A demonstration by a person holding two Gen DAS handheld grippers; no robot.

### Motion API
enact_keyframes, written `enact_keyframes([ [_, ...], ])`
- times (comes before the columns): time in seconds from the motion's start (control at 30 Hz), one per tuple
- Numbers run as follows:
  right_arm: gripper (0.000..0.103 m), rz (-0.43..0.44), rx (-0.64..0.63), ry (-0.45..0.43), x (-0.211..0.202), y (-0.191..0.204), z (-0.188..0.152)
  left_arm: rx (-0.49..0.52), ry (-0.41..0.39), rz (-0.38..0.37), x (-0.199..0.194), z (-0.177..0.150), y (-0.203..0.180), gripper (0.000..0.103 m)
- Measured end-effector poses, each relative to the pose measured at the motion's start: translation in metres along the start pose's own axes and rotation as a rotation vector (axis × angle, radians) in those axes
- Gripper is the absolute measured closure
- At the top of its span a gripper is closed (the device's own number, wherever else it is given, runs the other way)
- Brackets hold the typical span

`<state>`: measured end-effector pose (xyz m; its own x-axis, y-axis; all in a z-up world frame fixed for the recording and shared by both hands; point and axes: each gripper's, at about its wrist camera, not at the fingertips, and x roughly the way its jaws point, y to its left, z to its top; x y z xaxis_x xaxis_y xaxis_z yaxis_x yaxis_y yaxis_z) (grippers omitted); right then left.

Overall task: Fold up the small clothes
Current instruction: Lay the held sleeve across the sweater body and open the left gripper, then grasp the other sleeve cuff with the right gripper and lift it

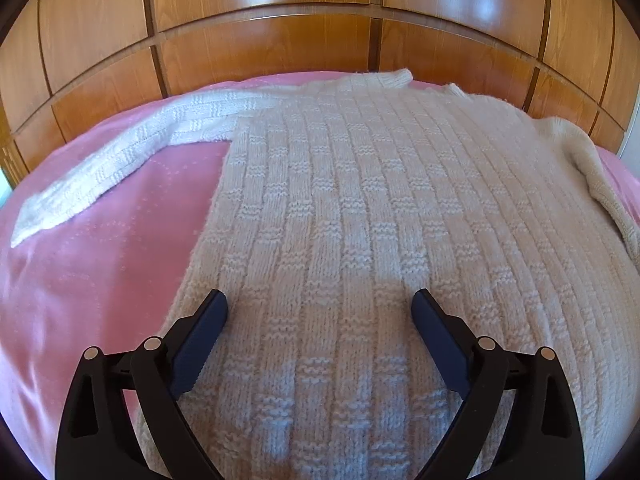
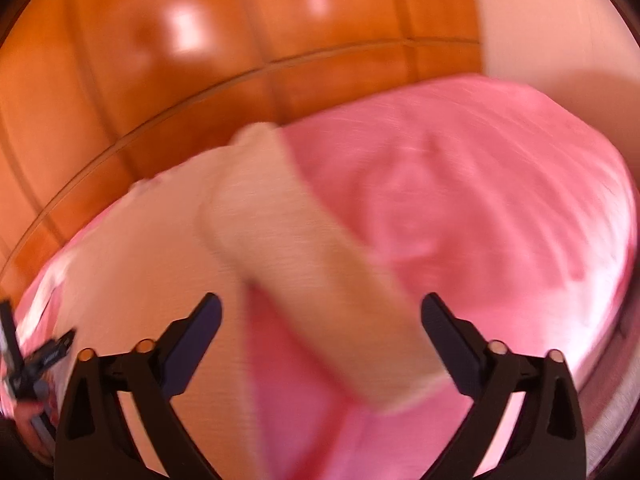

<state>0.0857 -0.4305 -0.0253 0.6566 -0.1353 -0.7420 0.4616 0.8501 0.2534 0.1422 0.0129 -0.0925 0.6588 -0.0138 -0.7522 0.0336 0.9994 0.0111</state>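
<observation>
Left wrist view: sweater point(image 1: 360, 200) seen from close above, wooden wall point(image 1: 260, 40) faced. Right wrist view: blurred, aimed further right. Sweater, pink bed point(image 2: 480, 200), wall shared.

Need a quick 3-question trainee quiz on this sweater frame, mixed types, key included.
1. True or false: the left gripper is shut on the sweater.
2. The sleeve in the left wrist view lies: A) folded over the sweater's body, B) spread out on the pink bedspread.
3. Fill in: the right gripper is ____ over the other sleeve.

Key: 1 false; 2 B; 3 open
</observation>
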Motion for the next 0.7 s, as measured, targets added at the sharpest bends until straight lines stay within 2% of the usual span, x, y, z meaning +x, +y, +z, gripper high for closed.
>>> enact_keyframes([
  [0.07,0.020,-0.001,0.038,0.056,0.007,-0.015,-0.002,-0.001,-0.001,0.000,0.000,0.000,0.001,0.010],
  [0.1,0.021,0.049,0.074,0.107,0.014,-0.023,-0.005,-0.003,0.000,-0.002,0.000,0.000,0.002,0.010],
  [0.17,0.022,0.094,0.106,0.121,0.015,-0.031,-0.007,-0.008,0.001,-0.007,0.001,0.000,0.003,0.010],
  [0.2,0.028,0.105,0.088,0.116,0.013,-0.029,-0.006,-0.008,0.002,-0.008,0.001,0.000,0.003,0.010],
  [0.23,0.052,0.125,0.068,0.118,0.011,-0.027,-0.005,-0.008,0.002,-0.008,0.001,0.000,0.003,0.010],
  [0.33,0.090,0.161,0.028,0.144,0.010,-0.019,0.004,-0.009,0.002,-0.008,0.001,0.000,0.003,0.010],
  [0.5,0.095,0.061,-0.045,0.077,0.005,-0.021,0.034,-0.008,0.001,-0.008,0.001,0.000,0.003,0.009],
  [0.7,0.095,-0.198,-0.179,-0.033,0.020,-0.042,0.099,-0.008,0.001,-0.008,0.001,0.000,0.003,0.009],
])
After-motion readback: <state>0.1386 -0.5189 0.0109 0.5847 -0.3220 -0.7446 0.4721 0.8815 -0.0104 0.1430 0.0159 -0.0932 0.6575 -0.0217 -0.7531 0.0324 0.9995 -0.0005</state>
